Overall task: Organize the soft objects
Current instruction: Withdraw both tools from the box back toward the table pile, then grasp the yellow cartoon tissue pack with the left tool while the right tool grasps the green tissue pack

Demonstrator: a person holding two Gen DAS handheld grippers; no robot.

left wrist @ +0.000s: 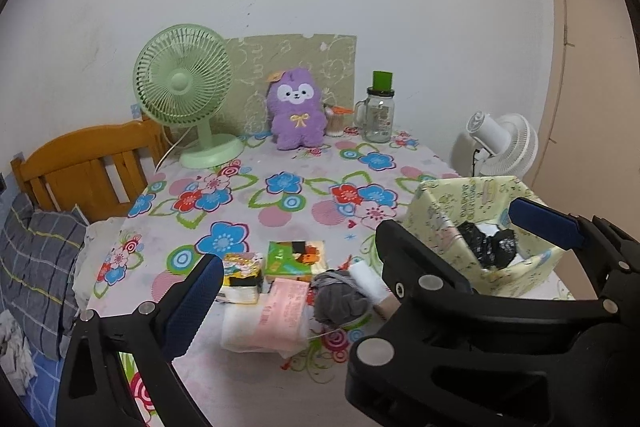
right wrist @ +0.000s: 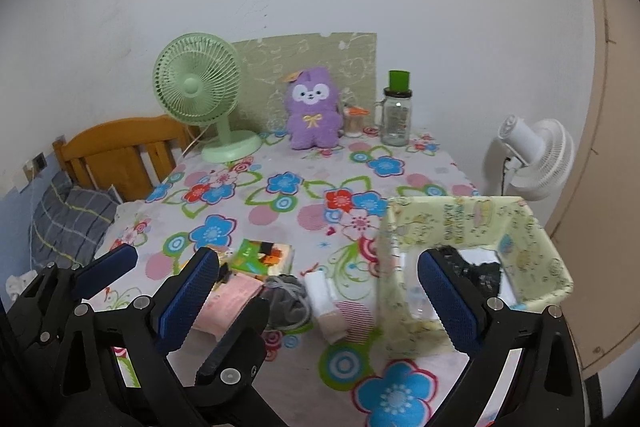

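Both the left gripper (left wrist: 360, 259) and right gripper (right wrist: 320, 287) hung spread and empty above the table's (right wrist: 304, 227) near edge, beside the yellow fabric box (right wrist: 532, 227).

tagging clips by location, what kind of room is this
Probably a bedroom at home: a wooden headboard with a plaid pillow sits beside a table in a flowered tablecloth, with a purple plush toy on it.

We see both tongs built alike: left tongs (left wrist: 360, 251) and right tongs (right wrist: 320, 287) have black angular frames, silver round screws, and blue ribbed pads (right wrist: 188, 301).
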